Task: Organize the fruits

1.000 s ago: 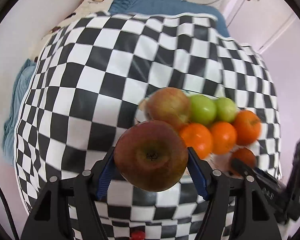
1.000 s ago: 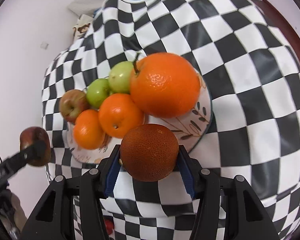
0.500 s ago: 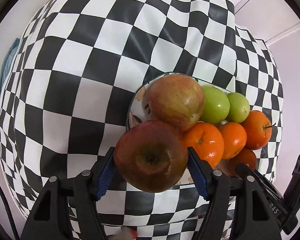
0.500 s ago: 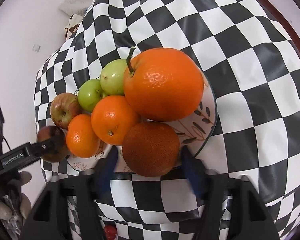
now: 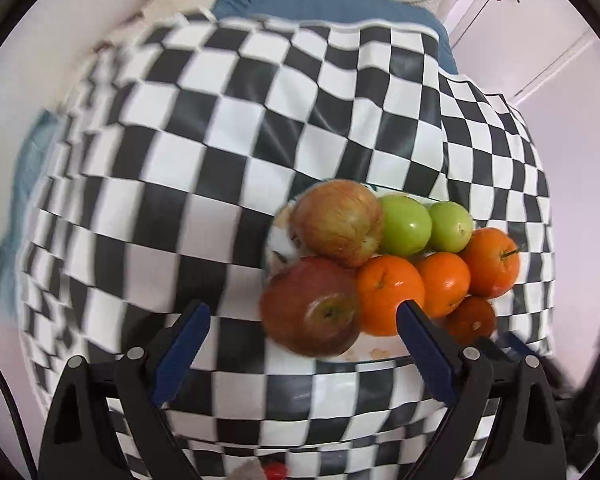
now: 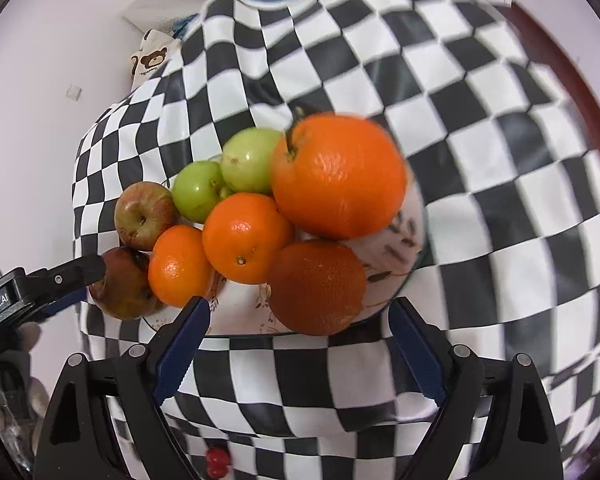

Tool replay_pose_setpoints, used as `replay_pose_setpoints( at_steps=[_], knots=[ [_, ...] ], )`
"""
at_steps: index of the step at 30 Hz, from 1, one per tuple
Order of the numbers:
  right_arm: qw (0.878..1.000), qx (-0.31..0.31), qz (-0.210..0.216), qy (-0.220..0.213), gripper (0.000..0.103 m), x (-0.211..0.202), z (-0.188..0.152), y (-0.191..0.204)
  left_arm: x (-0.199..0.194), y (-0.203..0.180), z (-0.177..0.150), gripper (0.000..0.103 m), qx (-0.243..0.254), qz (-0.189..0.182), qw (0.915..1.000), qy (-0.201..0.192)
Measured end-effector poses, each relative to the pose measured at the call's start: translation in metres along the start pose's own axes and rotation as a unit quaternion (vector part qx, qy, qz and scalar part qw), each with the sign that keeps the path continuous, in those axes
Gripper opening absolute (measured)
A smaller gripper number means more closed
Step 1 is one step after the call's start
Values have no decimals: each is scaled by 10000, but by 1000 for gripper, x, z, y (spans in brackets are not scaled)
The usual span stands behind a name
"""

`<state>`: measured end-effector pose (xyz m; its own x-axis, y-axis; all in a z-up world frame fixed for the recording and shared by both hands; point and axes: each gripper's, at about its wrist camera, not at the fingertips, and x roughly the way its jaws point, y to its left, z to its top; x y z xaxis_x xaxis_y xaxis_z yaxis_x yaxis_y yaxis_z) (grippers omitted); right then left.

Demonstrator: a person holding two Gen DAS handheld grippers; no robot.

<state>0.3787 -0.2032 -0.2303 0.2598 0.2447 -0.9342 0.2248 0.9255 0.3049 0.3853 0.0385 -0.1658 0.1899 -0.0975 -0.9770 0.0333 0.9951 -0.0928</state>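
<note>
A patterned plate (image 6: 400,236) on the checkered cloth holds several fruits. The dark red apple (image 5: 312,312) rests at its near left edge, beside a second red apple (image 5: 336,224), two green apples (image 5: 406,224) and several oranges (image 5: 390,292). My left gripper (image 5: 304,320) is open, its jaws wide apart, with the dark red apple between and ahead of them. My right gripper (image 6: 300,316) is open just behind the brownish orange (image 6: 316,286), which sits on the plate's near rim below the big orange (image 6: 338,176). The left gripper also shows in the right wrist view (image 6: 80,270) beside the dark apple (image 6: 122,284).
The checkered cloth (image 5: 180,184) covers the whole table. A blue cloth (image 5: 320,0) and white bedding lie beyond its far edge. A door (image 5: 540,32) is at the far right. A small red object (image 6: 216,460) lies at the table's near edge.
Both grippers have opened and drawn back. The dark red apple and the brownish orange left the jaws and now rest on the plate.
</note>
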Motion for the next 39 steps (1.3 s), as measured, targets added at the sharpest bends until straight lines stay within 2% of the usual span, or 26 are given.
replay_pose_setpoints(
  at_steps=[4,9,17,20,31,39],
  knots=[
    [9976,-400,-459,-340,96,-28,-6,14,-20,-8,-21,95,168,387,9985,-342],
    [9928,-694,-773,-600,96,-61,-22,20,-42,-17,-51,95,332,411,9972,-528],
    [9872,-835,-850,-1063,96,-121,-51,15,-85,-34,-90,95,502,372,9932,-980],
    [9838,-875,-859,-1305,96,-149,-66,13,-106,-37,-101,95,475,229,9922,-1133],
    [9726,-933,-818,-1968,96,-229,-106,17,-178,-64,-141,95,776,132,9781,-1924],
    [9698,-852,-761,-2156,96,-252,-120,13,-187,-69,-155,95,832,88,9763,-1996]
  ],
)
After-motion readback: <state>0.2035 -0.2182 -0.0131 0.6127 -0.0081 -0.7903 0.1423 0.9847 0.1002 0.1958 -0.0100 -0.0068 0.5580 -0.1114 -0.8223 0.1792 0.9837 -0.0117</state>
